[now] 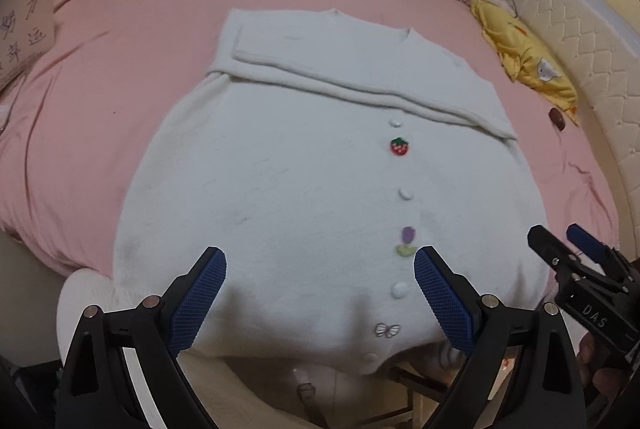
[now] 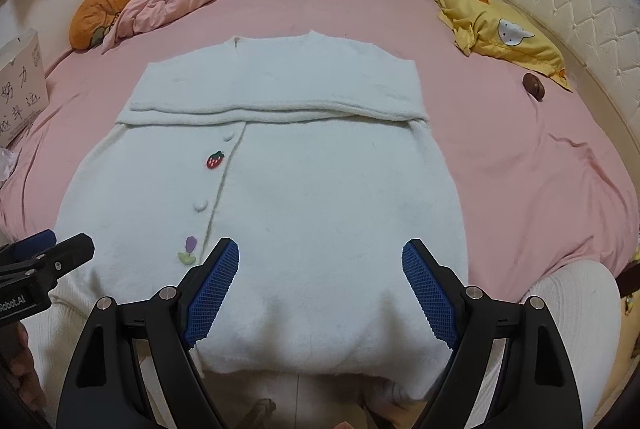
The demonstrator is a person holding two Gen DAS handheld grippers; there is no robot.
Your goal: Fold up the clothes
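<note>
Both the left gripper (image 1: 320,303) and right gripper (image 2: 320,293) hover wide open and empty over the fluffy white buttoned cardigan's (image 2: 304,197) hem at frame bottom, sleeves already folded across, so gripping that hem looks next.

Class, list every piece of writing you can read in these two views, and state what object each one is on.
"DAS": on the right hand-held gripper body.
"Robot.AI", its start cut off: on the left hand-held gripper body.
"努力" and "幸运", handwritten: on the cardboard box beside the bed; its other characters are too unclear.
White cardigan: pictures only, no words.
</note>
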